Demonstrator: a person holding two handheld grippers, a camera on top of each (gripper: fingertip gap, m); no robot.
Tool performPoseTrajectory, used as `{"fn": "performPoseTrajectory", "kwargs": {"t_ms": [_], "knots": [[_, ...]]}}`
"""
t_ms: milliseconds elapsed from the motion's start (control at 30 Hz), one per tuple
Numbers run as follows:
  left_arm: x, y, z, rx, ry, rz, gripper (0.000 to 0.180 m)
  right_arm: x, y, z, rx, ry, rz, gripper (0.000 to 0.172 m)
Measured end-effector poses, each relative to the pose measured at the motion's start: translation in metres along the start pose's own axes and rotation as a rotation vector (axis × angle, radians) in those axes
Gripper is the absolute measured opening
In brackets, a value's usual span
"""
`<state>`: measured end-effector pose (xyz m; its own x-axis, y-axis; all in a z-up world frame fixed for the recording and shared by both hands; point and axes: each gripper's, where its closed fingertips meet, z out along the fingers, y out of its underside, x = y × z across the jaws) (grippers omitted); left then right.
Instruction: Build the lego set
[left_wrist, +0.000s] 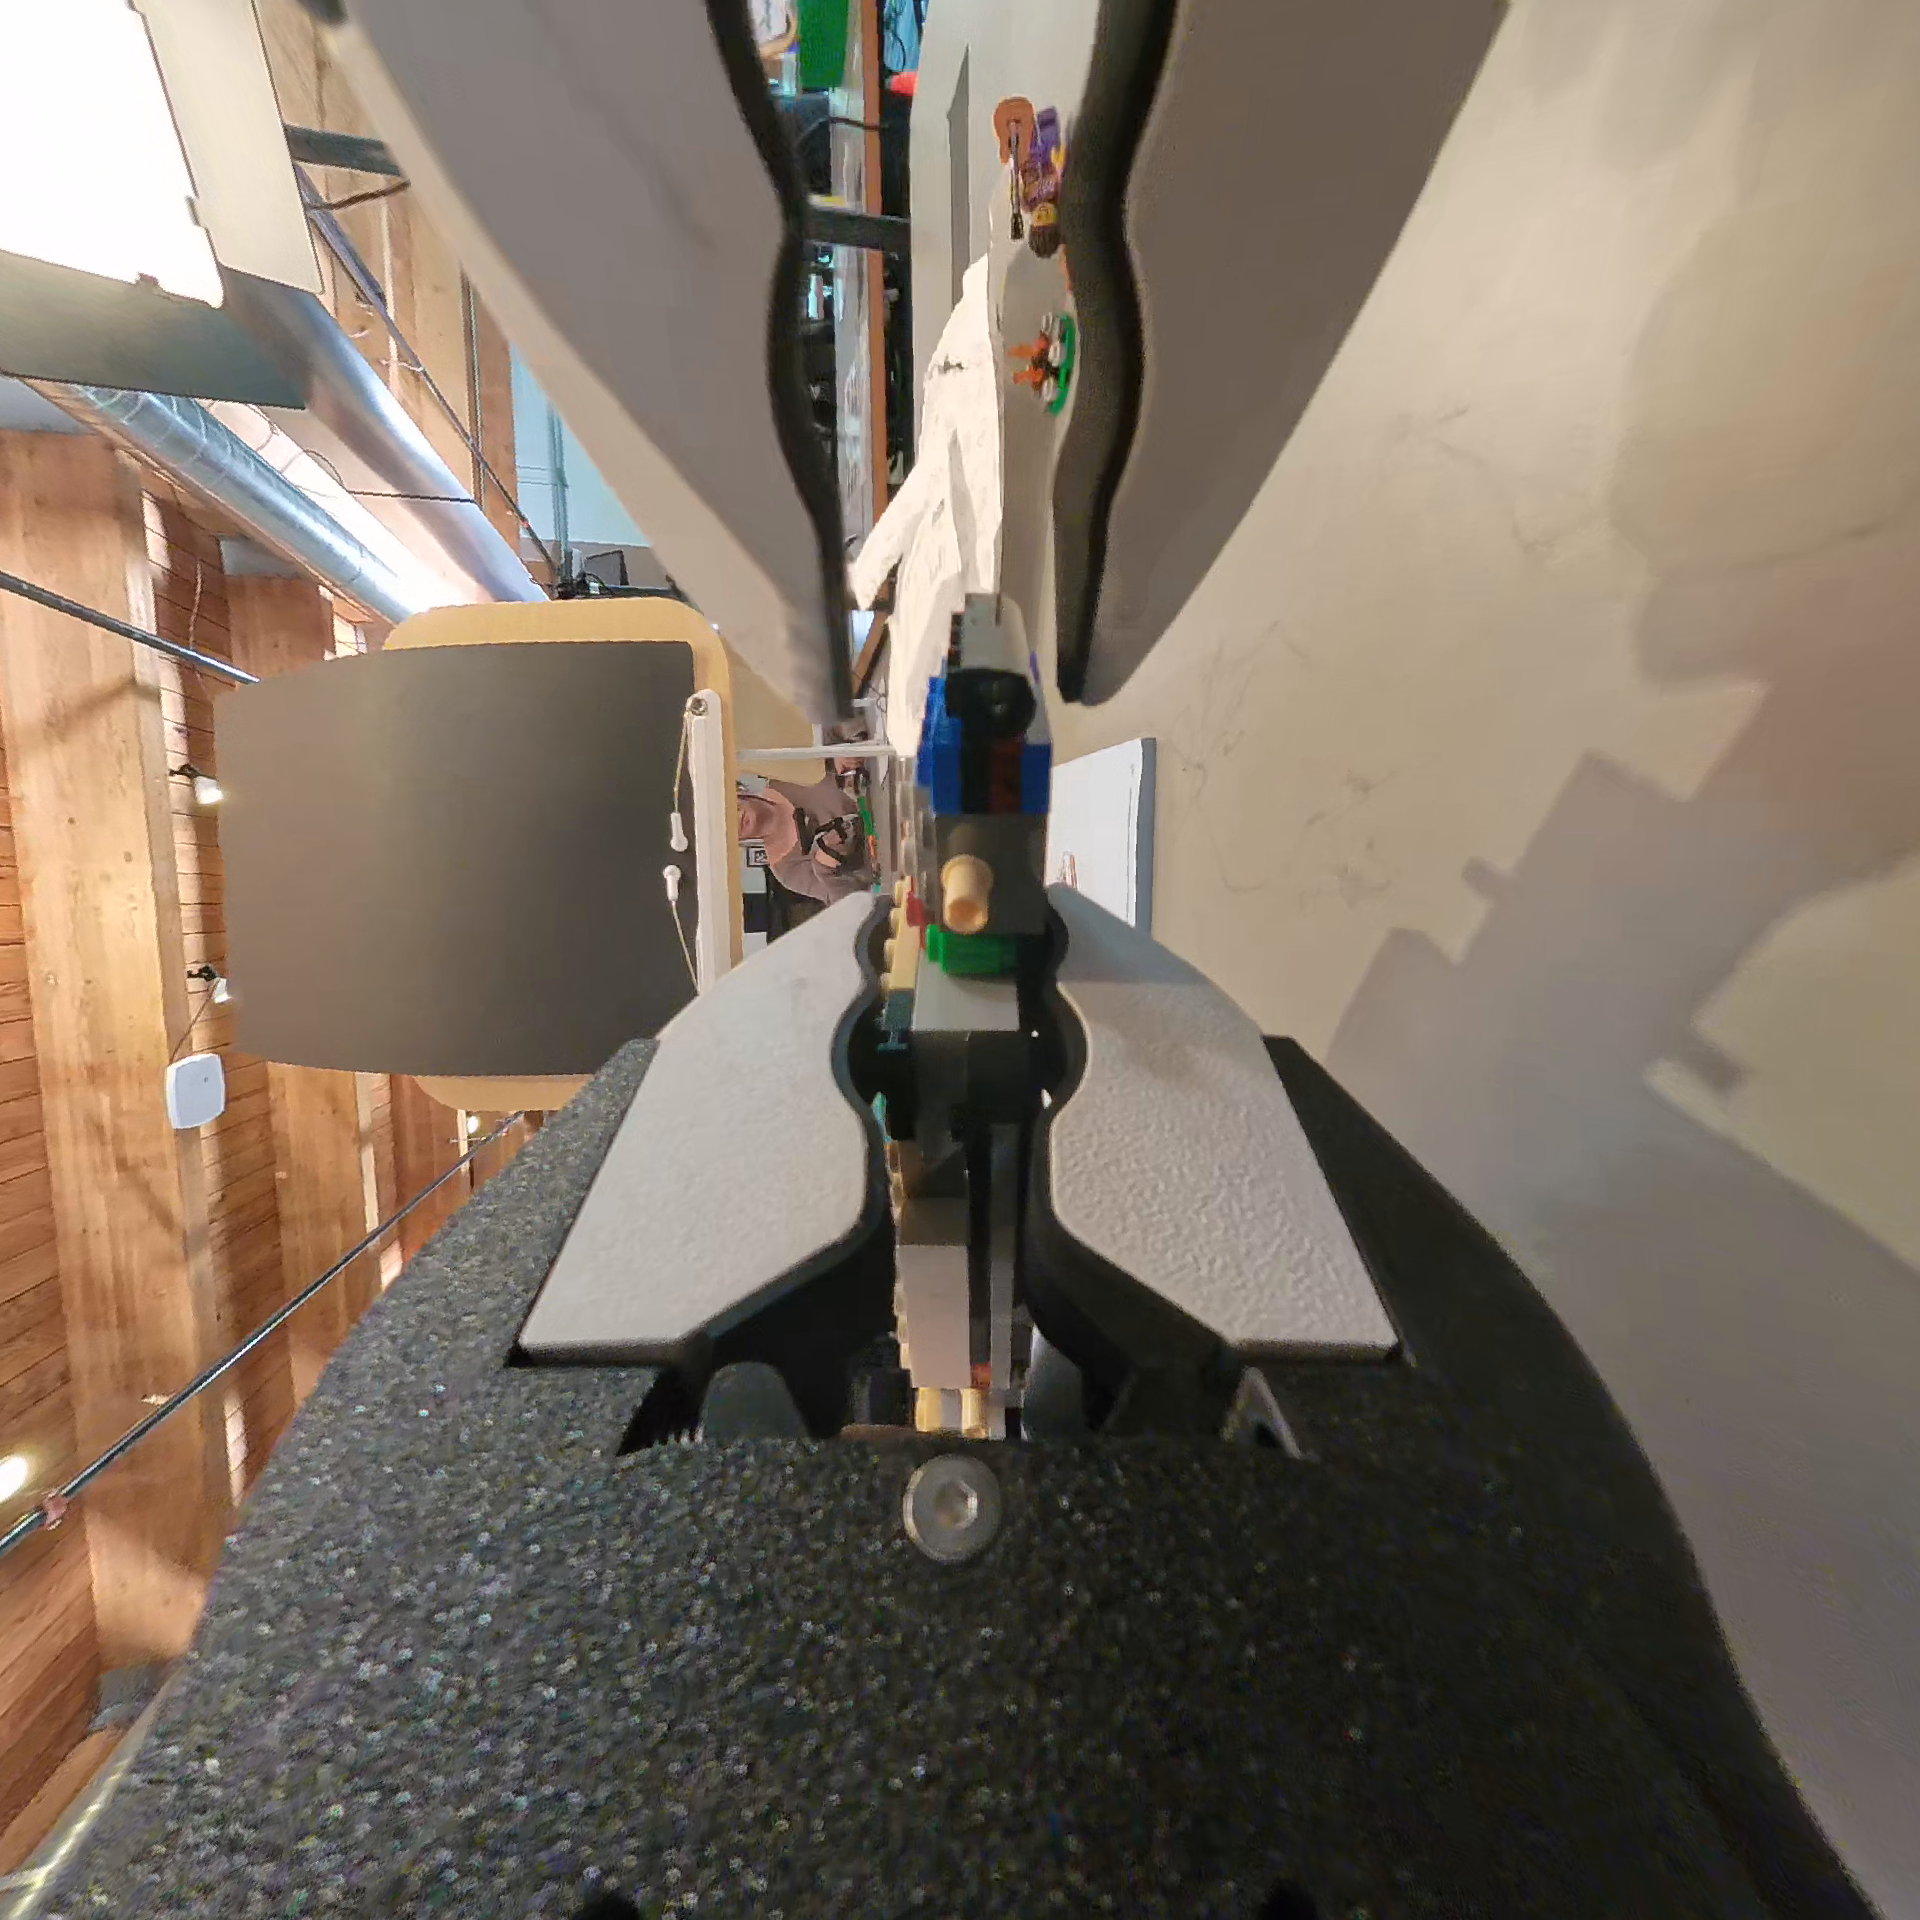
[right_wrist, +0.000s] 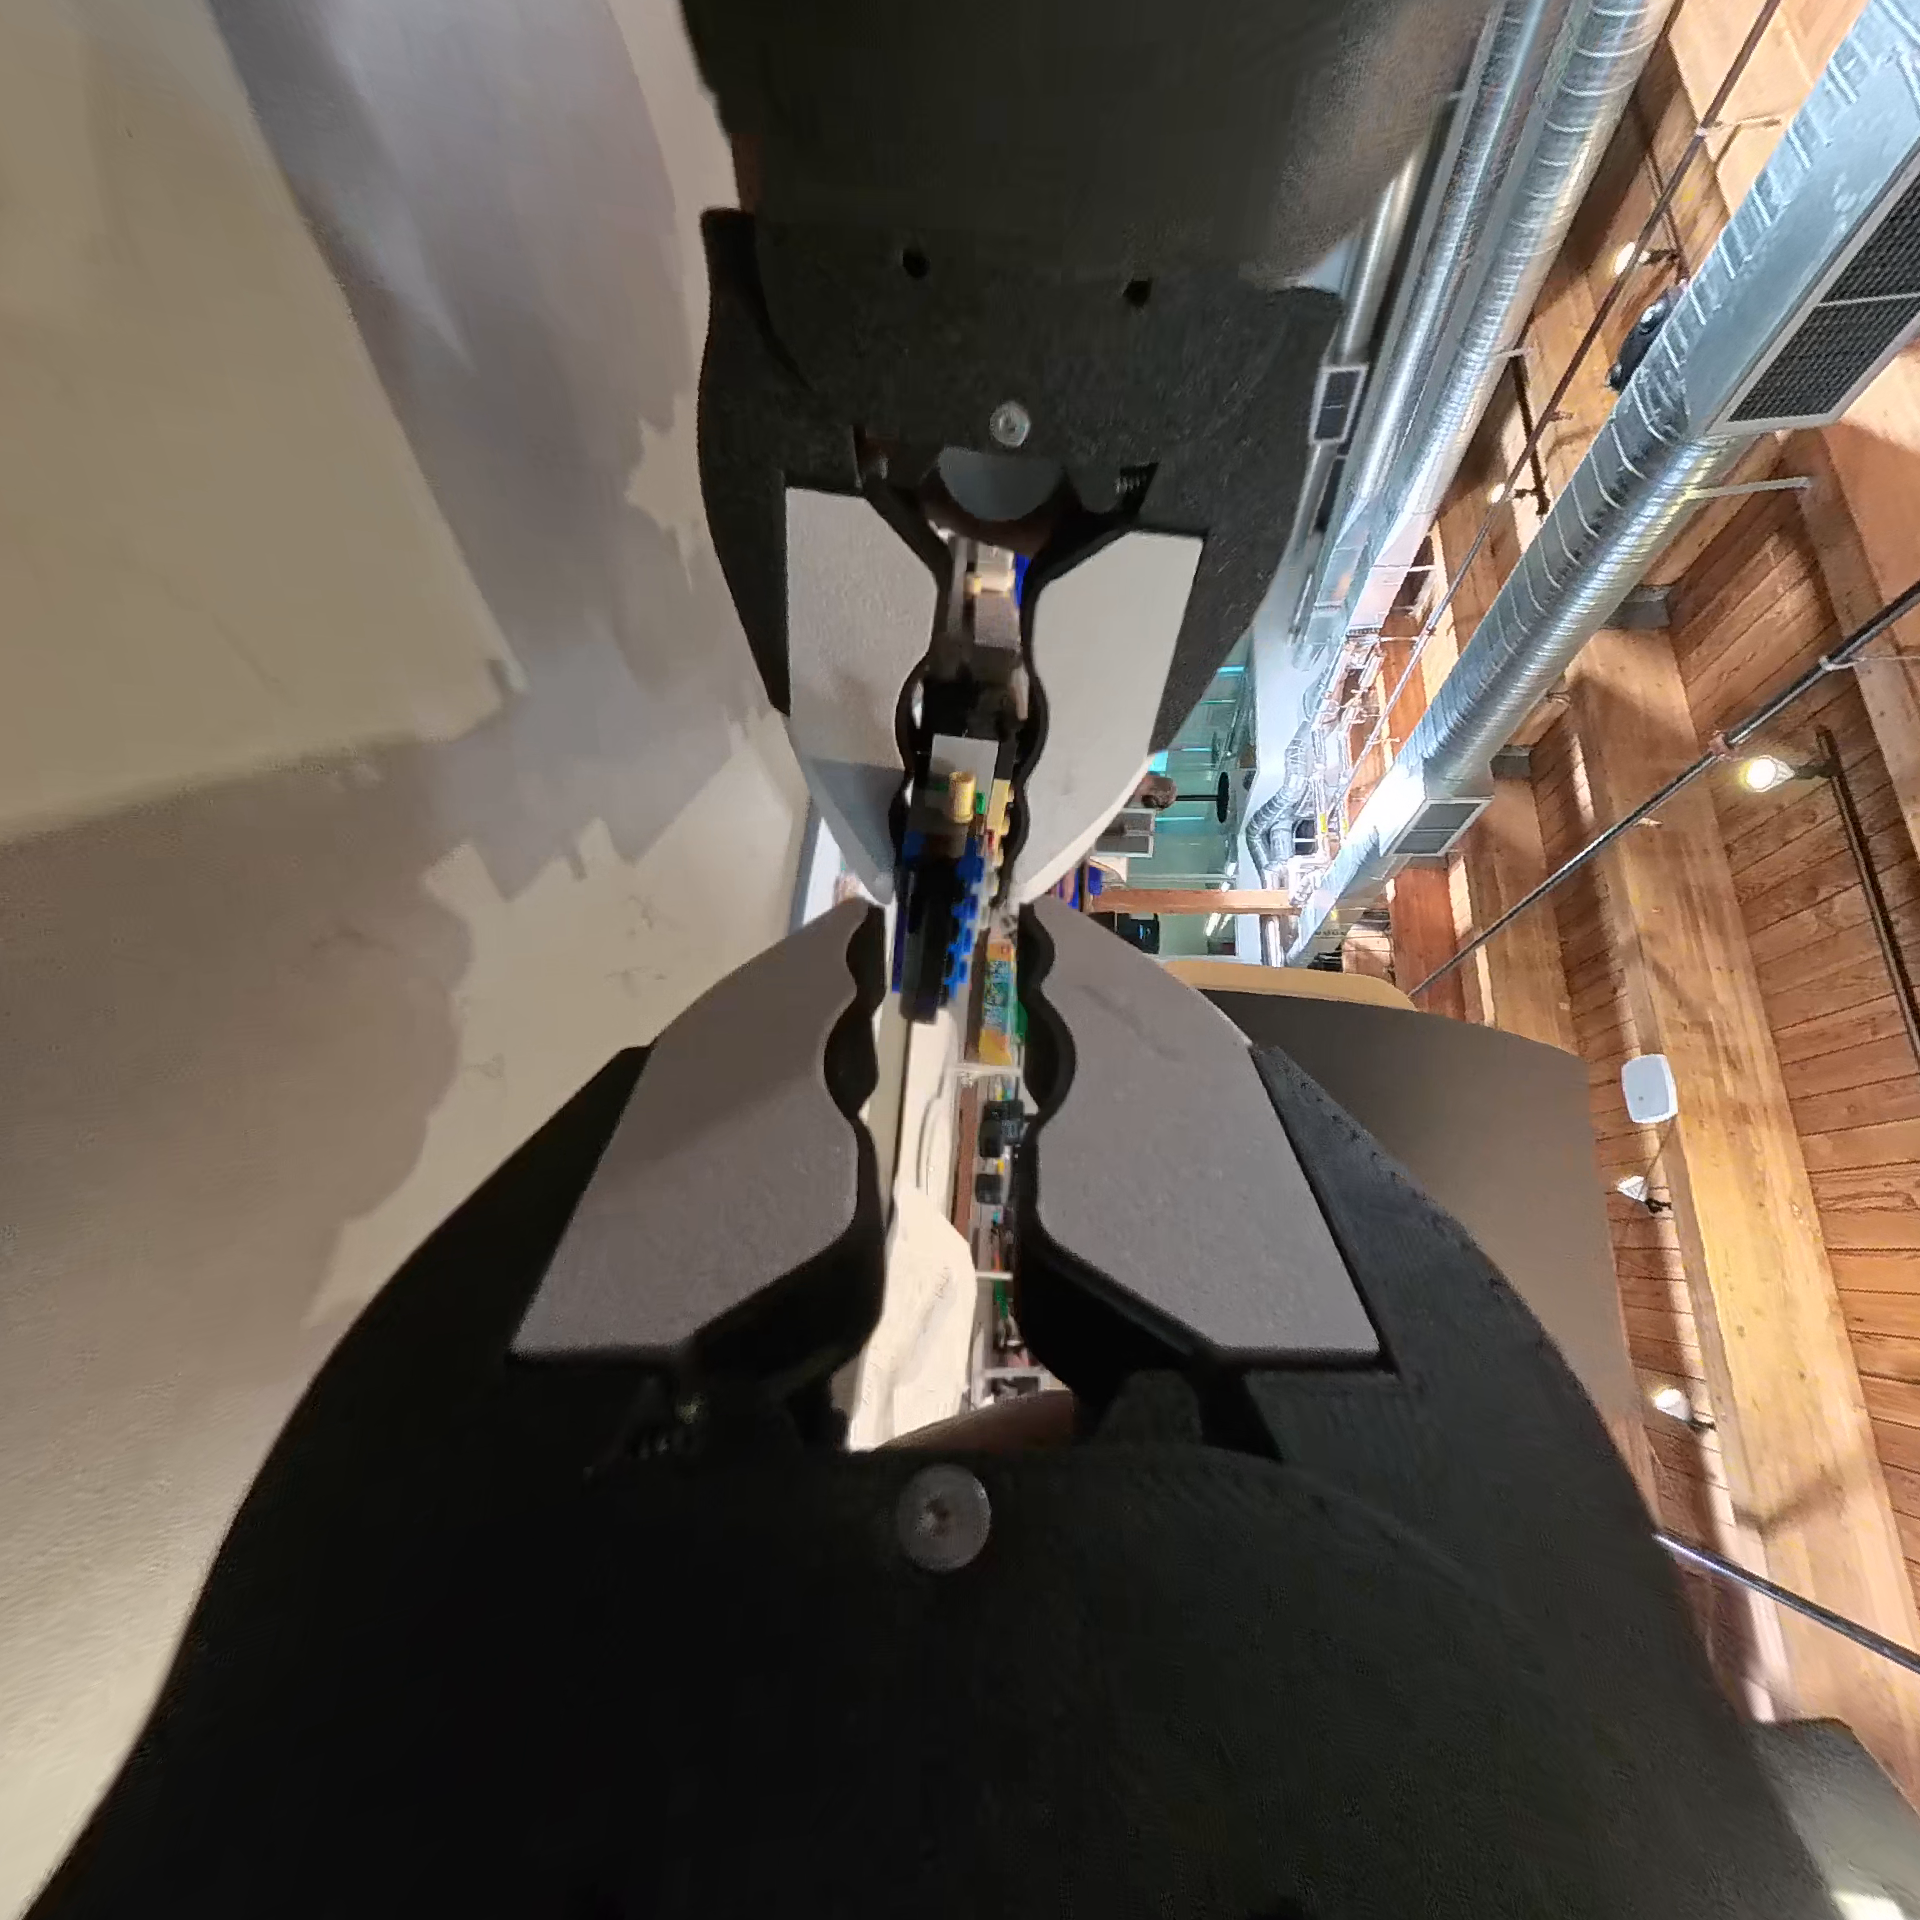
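Looking along the left wrist view: left gripper (left_wrist: 961, 935) clamps a toy-brick assembly (left_wrist: 982, 800) of grey, blue, green and tan pieces; its rear lies hidden between the fingers. Right gripper (left_wrist: 940, 644) faces it, blurred. Beyond: white paper (left_wrist: 940, 488), a dark panel (left_wrist: 457, 852).

Right wrist view: right gripper (right_wrist: 951, 914) stands parted; the assembly's blue end (right_wrist: 935, 935) lies between its pads, contact unclear. Ducts (right_wrist: 1558, 644) run alongside.
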<state>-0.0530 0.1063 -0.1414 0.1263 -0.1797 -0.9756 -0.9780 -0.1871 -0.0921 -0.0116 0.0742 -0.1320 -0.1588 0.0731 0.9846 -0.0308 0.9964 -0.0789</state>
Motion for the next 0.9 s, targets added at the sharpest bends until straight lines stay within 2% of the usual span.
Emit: {"fn": "performPoseTrajectory", "kwargs": {"t_ms": [233, 333, 700, 833, 900], "knots": [[-0.001, 0.0, 0.002, 0.006, -0.002, -0.009, 0.025, -0.004, -0.004, 0.009, 0.009, -0.002, -0.025, 0.024], [-0.001, -0.001, 0.003, 0.008, -0.006, -0.001, 0.025, -0.002, -0.004, 0.011, 0.015, 0.018, -0.045, 0.015], [0.002, 0.004, 0.007, 0.002, -0.003, 0.002, 0.025, -0.005, -0.001, 0.019, 0.015, 0.004, -0.025, 0.015], [0.017, 0.013, 0.013, -0.05, 0.052, 0.019, 0.025, -0.013, 0.001, 0.011, 0.02, -0.035, 0.03, 0.028], [0.026, 0.018, 0.015, -0.081, 0.092, 0.037, 0.025, -0.016, 0.004, 0.004, 0.019, -0.049, 0.085, 0.028]]}}
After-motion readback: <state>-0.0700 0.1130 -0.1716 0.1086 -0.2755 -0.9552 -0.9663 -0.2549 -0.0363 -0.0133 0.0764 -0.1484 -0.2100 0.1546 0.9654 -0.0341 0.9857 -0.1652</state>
